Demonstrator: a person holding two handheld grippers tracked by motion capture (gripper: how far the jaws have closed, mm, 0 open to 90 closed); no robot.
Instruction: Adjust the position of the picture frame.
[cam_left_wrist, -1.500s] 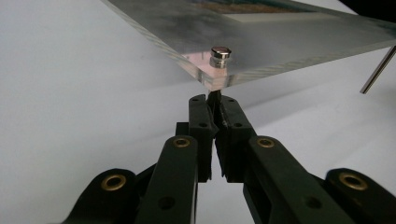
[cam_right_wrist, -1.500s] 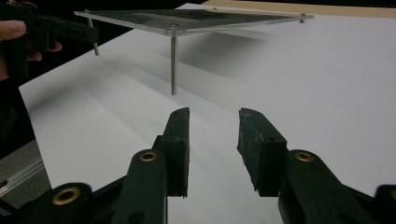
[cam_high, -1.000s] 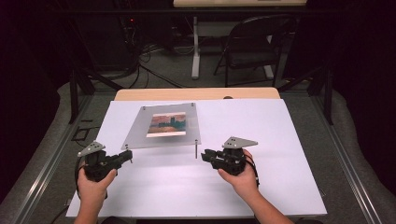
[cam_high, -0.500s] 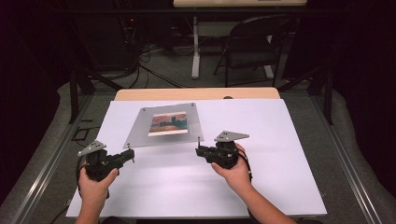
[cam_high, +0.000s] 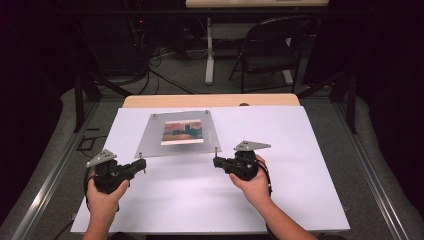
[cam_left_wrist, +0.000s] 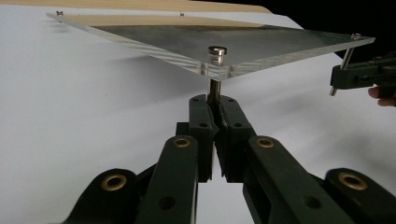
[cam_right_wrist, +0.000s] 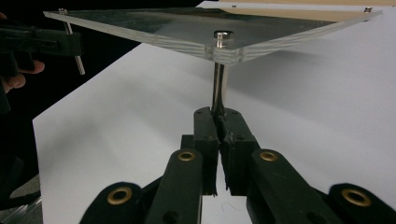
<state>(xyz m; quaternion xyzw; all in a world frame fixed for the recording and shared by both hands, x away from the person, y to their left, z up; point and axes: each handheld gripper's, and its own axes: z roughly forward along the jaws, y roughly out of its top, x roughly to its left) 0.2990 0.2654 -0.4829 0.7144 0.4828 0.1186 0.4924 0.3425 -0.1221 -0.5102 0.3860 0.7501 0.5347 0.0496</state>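
Clear glossy acrylic panel (cam_left_wrist: 243, 44); shiny metal standoff posts (cam_right_wrist: 218, 88); matt white tabletop (cam_high: 300, 150); matt black hand-held gripper (cam_left_wrist: 215, 119).

One clear acrylic frame (cam_high: 181, 135) holding one picture (cam_high: 183, 132) lies on one white table (cam_high: 300, 165), standing on four metal posts (cam_left_wrist: 214, 91). Two grippers, the left gripper (cam_high: 143, 165) and the right gripper (cam_high: 216, 162), and one folding chair (cam_high: 272, 47) complete the count.

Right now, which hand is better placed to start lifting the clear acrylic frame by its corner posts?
Neither, by my judgement: it looks like a two-handed lift. The left gripper is shut on the near-left post and the right gripper on the near-right post of the acrylic frame.
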